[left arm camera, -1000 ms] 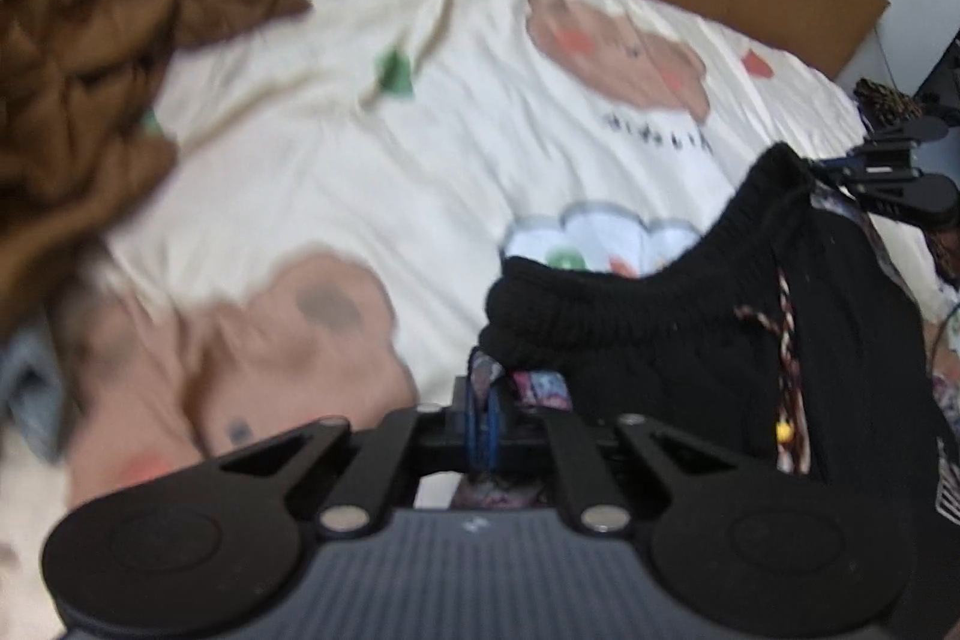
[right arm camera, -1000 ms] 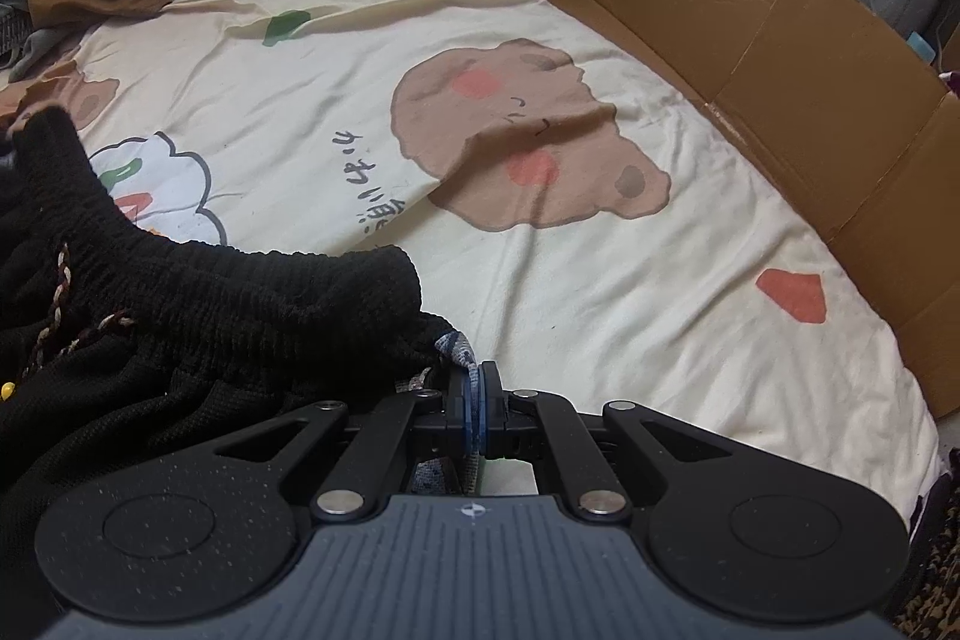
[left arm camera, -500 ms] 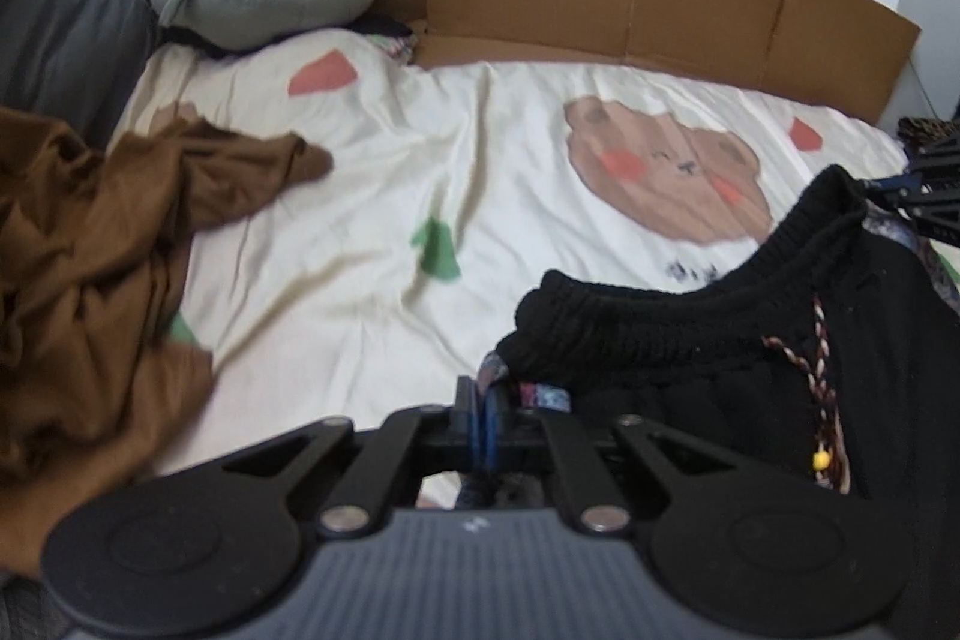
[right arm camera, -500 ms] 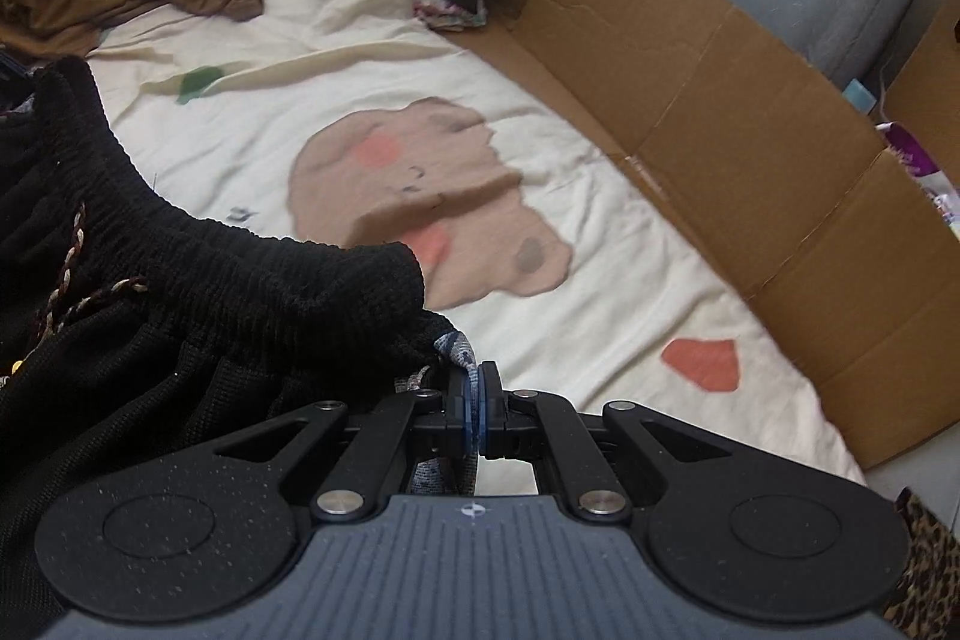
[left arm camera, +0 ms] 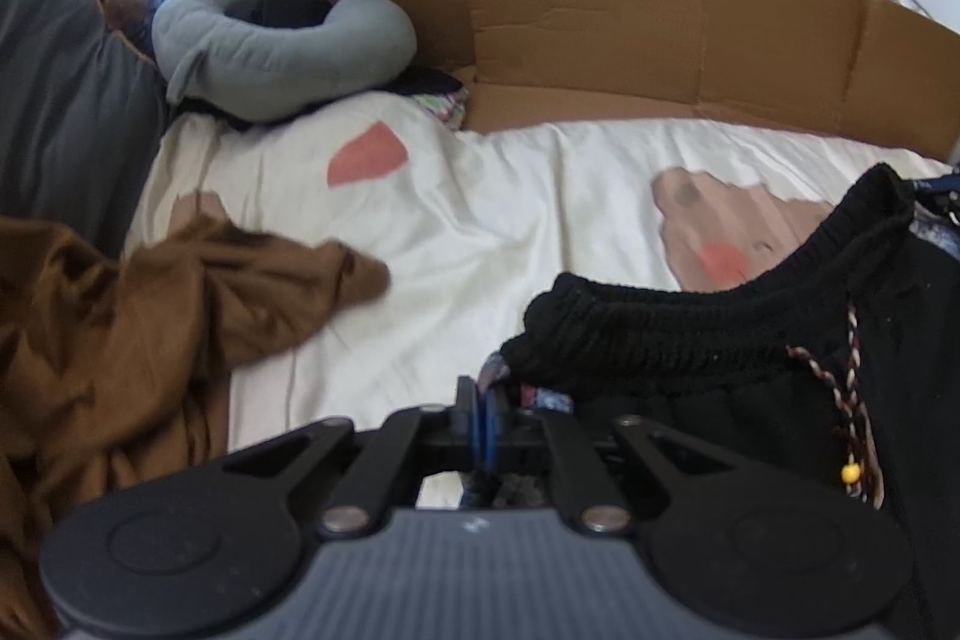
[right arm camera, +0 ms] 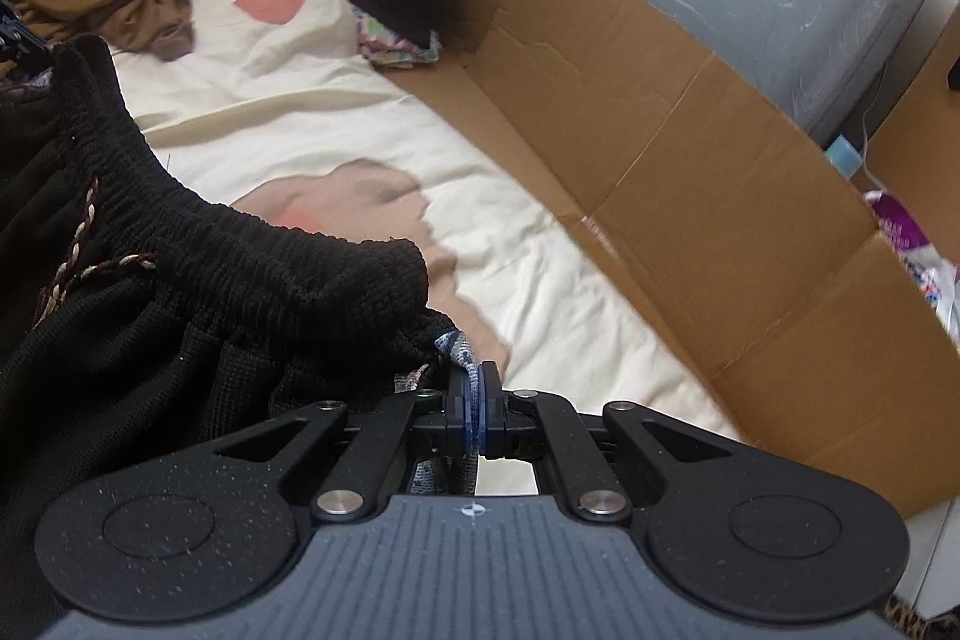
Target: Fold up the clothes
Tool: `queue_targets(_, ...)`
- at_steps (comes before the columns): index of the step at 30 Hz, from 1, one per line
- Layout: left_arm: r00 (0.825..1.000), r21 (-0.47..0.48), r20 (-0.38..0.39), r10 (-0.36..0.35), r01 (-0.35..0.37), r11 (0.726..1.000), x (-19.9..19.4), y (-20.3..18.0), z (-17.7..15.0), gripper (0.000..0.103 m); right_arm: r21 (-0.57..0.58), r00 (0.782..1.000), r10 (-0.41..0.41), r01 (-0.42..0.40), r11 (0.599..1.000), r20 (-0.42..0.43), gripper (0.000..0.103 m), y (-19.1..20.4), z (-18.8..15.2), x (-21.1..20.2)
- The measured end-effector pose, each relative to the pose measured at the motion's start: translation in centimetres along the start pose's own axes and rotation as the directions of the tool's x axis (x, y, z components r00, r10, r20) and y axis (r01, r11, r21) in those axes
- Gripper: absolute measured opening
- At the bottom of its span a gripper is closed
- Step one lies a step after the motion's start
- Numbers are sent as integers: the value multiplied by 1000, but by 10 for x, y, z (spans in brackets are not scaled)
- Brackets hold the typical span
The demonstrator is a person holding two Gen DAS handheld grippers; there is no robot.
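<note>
Black shorts (left arm camera: 750, 340) with a ribbed waistband and a braided drawstring (left arm camera: 852, 400) hang stretched between my two grippers above the bed. My left gripper (left arm camera: 482, 400) is shut on the shorts' left corner, where a patterned edge of cloth sticks out. My right gripper (right arm camera: 474, 394) is shut on the opposite corner of the black shorts (right arm camera: 180, 316), with a blue-white patterned bit of cloth pinched in it. At the right edge of the left wrist view the right gripper's tip (left arm camera: 939, 187) shows beside the waistband.
A brown garment (left arm camera: 120, 328) lies crumpled at the left on the cream sheet (left arm camera: 480, 220) printed with bears. A grey curved pillow (left arm camera: 270, 46) sits at the bed's head. Cardboard walls (right arm camera: 690, 196) line the far side. A small patterned cloth (right arm camera: 396, 40) lies near the pillow.
Both grippers have lifted and moved toward the head of the bed with the shorts held between them; the pillow and cardboard have come into view.
</note>
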State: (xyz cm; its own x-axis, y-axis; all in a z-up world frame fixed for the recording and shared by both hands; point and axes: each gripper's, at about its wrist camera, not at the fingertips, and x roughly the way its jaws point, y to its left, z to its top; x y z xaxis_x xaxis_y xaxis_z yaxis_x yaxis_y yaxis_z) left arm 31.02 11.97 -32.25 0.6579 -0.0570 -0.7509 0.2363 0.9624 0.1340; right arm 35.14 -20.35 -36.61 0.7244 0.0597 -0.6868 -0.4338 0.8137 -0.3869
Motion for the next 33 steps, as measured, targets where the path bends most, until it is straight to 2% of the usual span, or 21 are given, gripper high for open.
queue_targets(7,1000,-5,13,25,-25,1000,27,3,35,2,-73,997,-77,77,994,0,0,-13,29,30)
queue_targets(12,999,1,23,40,-40,999,45,-1,61,2,-75,992,-128,126,989,-17,0,-28,46,48)
queue_targets(16,999,21,7,51,-51,998,62,-4,78,2,-68,987,-154,151,986,-36,0,-38,57,61)
queue_targets(23,996,-25,-1,89,-89,996,78,1,107,2,-98,975,-219,214,972,-38,0,-43,77,86)
queue_targets(27,991,-16,-32,130,-130,991,92,1,115,3,-76,974,-223,219,973,-49,1,-47,87,100)
queue_targets(28,990,-21,-57,130,-131,991,97,1,115,4,-67,974,-221,217,974,-53,7,-48,87,103)
queue_targets(29,989,-24,-83,126,-128,991,102,0,115,9,-58,973,-220,217,974,-61,14,-48,87,106)
queue_targets(31,984,-24,-109,144,-147,989,105,0,115,19,-11,976,-198,198,980,-85,38,-52,85,111)
queue_targets(33,976,-18,-108,188,-191,981,104,-1,114,26,57,986,-135,141,988,-100,40,-60,81,111)
